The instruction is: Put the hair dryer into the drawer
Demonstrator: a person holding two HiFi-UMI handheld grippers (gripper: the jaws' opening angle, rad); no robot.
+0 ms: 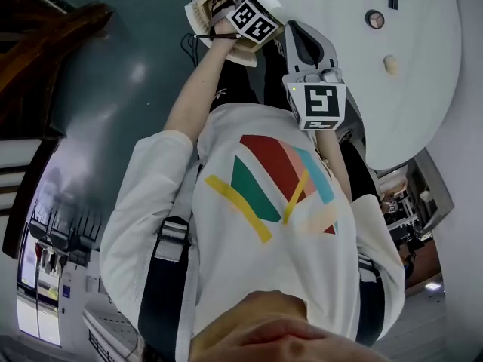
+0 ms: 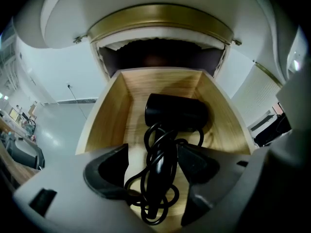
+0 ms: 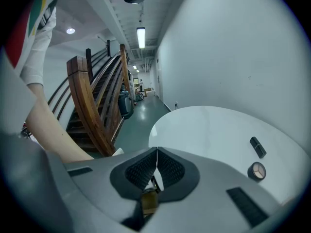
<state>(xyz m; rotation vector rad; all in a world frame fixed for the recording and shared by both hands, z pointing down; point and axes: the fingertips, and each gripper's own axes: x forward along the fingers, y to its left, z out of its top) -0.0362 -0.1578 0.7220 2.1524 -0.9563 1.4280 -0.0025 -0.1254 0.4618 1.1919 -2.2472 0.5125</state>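
Note:
The black hair dryer (image 2: 176,111) lies inside the open wooden drawer (image 2: 104,120), its cord looped in a tangle over the handle. My left gripper (image 2: 153,168) points down into the drawer and is open; the handle and cord sit between the jaws, with a gap of bare wood beside the left pad (image 2: 109,171). In the head view the left gripper's marker cube (image 1: 253,19) hangs over the drawer (image 1: 215,2). My right gripper (image 3: 156,168) is shut with its ribbed pads touching and nothing between them. It hovers over the white round table (image 3: 218,130).
The drawer comes out from under the table's gold-trimmed rim (image 2: 160,18). On the tabletop lie a small round object (image 3: 256,171) and a small black block (image 3: 257,147). A wooden staircase (image 3: 92,106) rises to the left over a grey floor.

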